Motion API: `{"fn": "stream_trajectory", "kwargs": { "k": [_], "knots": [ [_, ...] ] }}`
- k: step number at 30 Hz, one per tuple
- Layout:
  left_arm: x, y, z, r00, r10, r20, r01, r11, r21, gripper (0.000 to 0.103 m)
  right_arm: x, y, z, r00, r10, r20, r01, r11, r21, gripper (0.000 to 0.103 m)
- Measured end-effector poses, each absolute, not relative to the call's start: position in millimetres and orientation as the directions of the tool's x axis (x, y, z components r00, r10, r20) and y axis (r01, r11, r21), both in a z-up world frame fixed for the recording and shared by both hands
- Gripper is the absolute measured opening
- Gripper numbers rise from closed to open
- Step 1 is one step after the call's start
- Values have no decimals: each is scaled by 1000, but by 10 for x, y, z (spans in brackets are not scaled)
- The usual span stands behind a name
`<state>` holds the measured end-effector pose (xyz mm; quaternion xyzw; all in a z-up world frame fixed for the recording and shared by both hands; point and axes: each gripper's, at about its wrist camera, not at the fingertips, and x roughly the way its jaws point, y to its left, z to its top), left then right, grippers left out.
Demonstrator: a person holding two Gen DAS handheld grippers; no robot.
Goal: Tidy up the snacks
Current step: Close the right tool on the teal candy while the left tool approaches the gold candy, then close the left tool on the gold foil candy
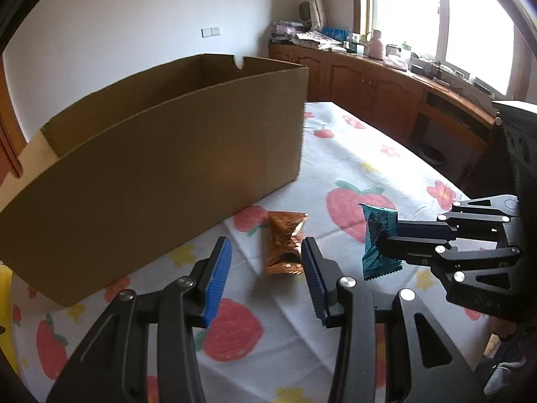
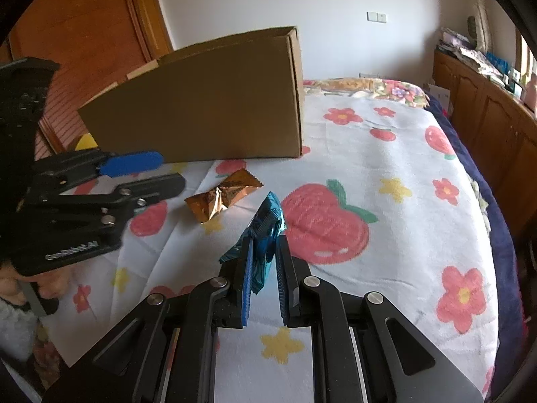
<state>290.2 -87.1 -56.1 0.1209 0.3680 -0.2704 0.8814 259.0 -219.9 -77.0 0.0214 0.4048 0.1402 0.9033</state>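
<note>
An orange-gold snack packet lies on the strawberry-print cloth in front of an open cardboard box. My left gripper is open, its blue pads either side of the near end of that packet, just above the cloth. My right gripper is shut on a teal snack packet and holds it above the cloth, to the right of the orange packet. In the left wrist view the teal packet hangs from the right gripper. The left gripper shows at the left of the right wrist view.
The box stands on the bed's far left part. A wooden cabinet with clutter runs along the window wall to the right. A yellow object peeks out at the box's left end. A wooden door is behind.
</note>
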Motion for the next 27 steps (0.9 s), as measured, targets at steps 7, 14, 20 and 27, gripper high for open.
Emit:
{"fn": "stream_trajectory", "kwargs": {
  "k": [7, 14, 20, 27],
  "knots": [
    [2964, -1092, -629, 548, -377, -747, 577, 816, 11, 42, 2462, -2283, -747, 647, 280, -709, -262, 955, 138, 10],
    [3050, -1188, -710, 547, -329, -770, 547, 836, 32, 42, 2376, -2385, -713, 656, 298, -694, -283, 949, 141, 10],
    [3076, -1244, -742, 559, -298, -774, 526, 849, 54, 41, 2351, -2442, -724, 655, 319, -685, -295, 943, 157, 10],
    [3108, -1228, -812, 555, -273, -786, 508, 860, 60, 33, 2365, -2512, -735, 658, 328, -678, -293, 941, 171, 10]
  ]
}}
